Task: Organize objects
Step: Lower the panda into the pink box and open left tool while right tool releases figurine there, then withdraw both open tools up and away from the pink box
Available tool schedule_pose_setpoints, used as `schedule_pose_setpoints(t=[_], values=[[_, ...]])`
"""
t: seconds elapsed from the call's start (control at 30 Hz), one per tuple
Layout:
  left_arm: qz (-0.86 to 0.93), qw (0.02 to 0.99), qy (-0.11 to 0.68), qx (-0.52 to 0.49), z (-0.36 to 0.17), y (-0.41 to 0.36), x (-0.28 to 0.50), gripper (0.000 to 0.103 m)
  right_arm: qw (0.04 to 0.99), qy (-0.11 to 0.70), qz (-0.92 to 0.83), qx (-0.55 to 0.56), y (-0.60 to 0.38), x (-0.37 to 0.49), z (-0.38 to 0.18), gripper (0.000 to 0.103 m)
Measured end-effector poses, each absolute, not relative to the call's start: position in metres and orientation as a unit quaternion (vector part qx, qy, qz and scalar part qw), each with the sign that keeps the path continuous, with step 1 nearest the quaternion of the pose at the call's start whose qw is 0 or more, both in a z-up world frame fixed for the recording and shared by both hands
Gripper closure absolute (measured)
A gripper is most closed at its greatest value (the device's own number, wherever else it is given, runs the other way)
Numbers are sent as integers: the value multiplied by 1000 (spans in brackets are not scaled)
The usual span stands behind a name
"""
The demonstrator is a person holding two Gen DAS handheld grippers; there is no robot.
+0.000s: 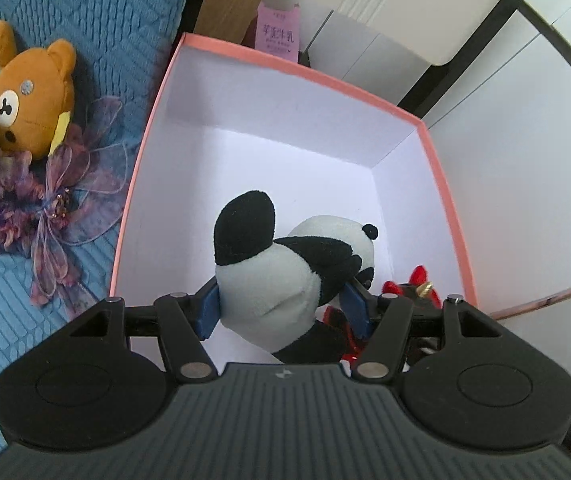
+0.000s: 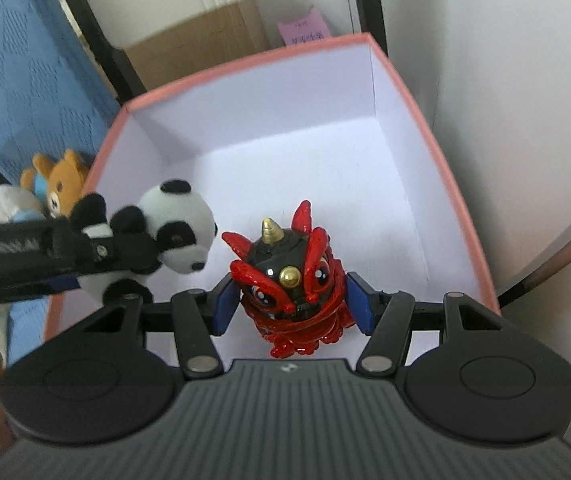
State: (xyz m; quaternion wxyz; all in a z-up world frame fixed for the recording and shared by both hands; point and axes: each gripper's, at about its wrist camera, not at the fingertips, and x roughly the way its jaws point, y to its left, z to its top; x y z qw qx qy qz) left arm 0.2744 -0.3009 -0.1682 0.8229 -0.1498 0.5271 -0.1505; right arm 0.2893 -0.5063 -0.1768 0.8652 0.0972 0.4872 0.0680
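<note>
The left hand-held gripper (image 1: pixel 281 304) is clenched on a plush panda (image 1: pixel 281 276), its blue pads pressed into the soft white body, holding the toy over the open pink box (image 1: pixel 445 200). The right hand-held gripper (image 2: pixel 293 304) has a glossy red and black dragon toy (image 2: pixel 291 284) between its blue pads; the left pad meets the toy's side, the right pad shows a sliver of gap — whether it is grasping cannot be told. The dragon sits low at the near wall of the box, possibly resting on the white floor.

Judged from here, the step is dropping both toys into the box. It would go best with the panda lowered to the bare floor beside the dragon rather than on top of it, and let go only once it rests; the hard dragon could tip if released tilted.

Outside the box, a brown teddy bear (image 1: pixel 29 100) and a purple fabric flower (image 1: pixel 45 200) lie on a blue quilted bed cover (image 1: pixel 85 20). Behind stand a cardboard carton (image 1: pixel 229 4), a pink labelled package (image 1: pixel 277 32) and white cabinet panels (image 1: pixel 465 12).
</note>
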Motion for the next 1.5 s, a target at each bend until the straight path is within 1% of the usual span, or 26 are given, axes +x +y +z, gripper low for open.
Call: schedule_pose_setpoints(t=[0.2, 0.23, 0.3, 0.37, 0.43, 0.47, 0.5, 0.77, 0.87, 1.03, 1.3, 1.5], values=[[-147, 819, 536, -141, -170, -301, 277, 35, 855, 505, 66, 95, -510, 293, -186, 42], [-148, 818, 538, -143, -170, -299, 277, 33, 854, 507, 63, 97, -510, 294, -186, 42], [-156, 814, 540, -145, -167, -297, 276, 17, 849, 514, 61, 103, -512, 294, -186, 41], [-159, 819, 535, -133, -161, -297, 274, 14, 849, 513, 60, 110, -513, 293, -183, 42], [-159, 823, 529, -129, -154, -294, 270, 12, 854, 505, 59, 108, -511, 292, -176, 37], [-160, 823, 529, -132, -151, -292, 269, 12, 856, 502, 57, 107, -511, 290, -172, 34], [-162, 823, 528, -134, -147, -291, 268, 12, 858, 498, 55, 109, -511, 289, -167, 34], [-172, 841, 494, -142, -105, -267, 248, 12, 883, 453, 46, 114, -502, 264, -111, 34], [-183, 838, 485, -167, -86, -253, 237, 12, 893, 433, 48, 114, -494, 250, -88, 34], [-193, 854, 454, -163, -53, -238, 213, 12, 900, 416, 48, 118, -479, 226, -56, 34], [-210, 881, 397, -147, -6, -208, 178, 12, 915, 385, 55, 108, -446, 191, -14, 33], [-214, 893, 366, -152, 13, -176, 155, 12, 921, 371, 68, 94, -419, 171, 5, 33]])
